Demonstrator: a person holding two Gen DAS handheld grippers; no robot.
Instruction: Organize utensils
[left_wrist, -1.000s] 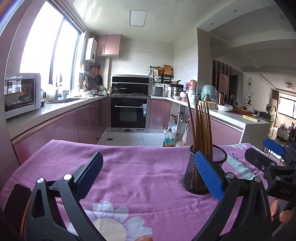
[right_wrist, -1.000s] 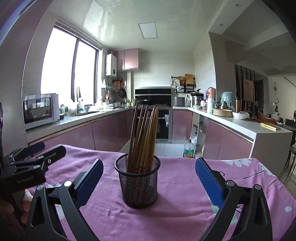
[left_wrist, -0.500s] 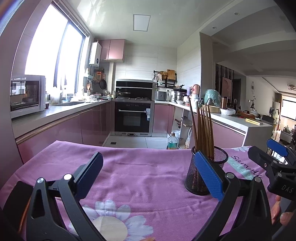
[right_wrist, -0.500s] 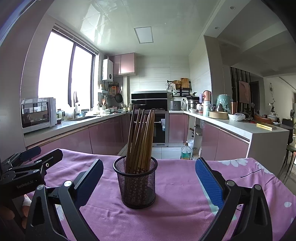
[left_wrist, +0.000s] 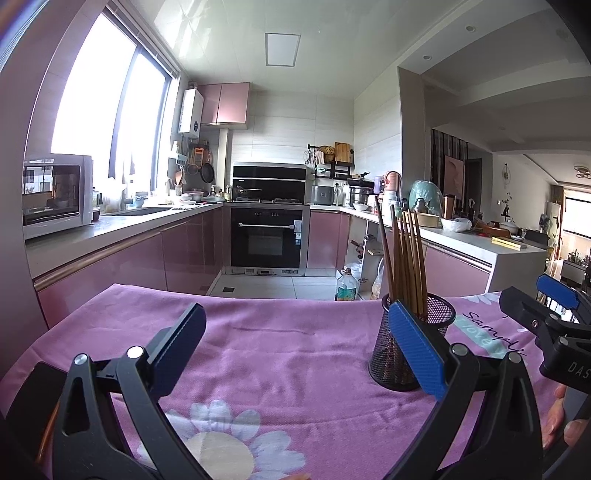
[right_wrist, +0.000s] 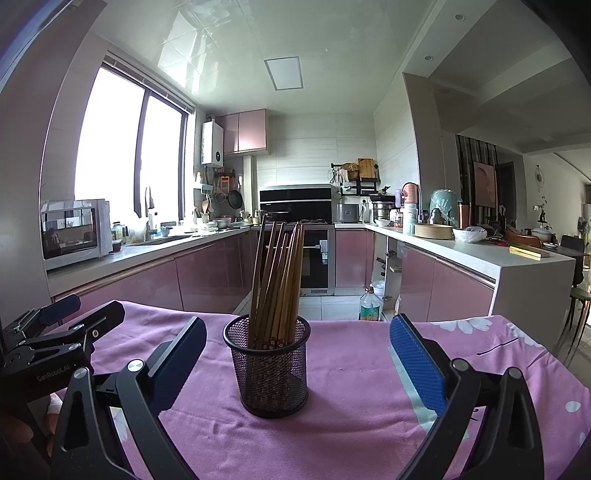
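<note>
Pink kitchen cabinets (right_wrist: 207, 273) wrap the background, and up front a purple flowered tablecloth (right_wrist: 351, 369) covers the table. On it stands the black mesh holder (right_wrist: 271, 365), upright and packed with wooden chopsticks (right_wrist: 277, 280) leaning slightly left. The right gripper (right_wrist: 297, 363) sits spread wide just before the holder, nothing held, and the left gripper (left_wrist: 295, 350) is equally wide, empty, with the holder behind its right finger.
</note>
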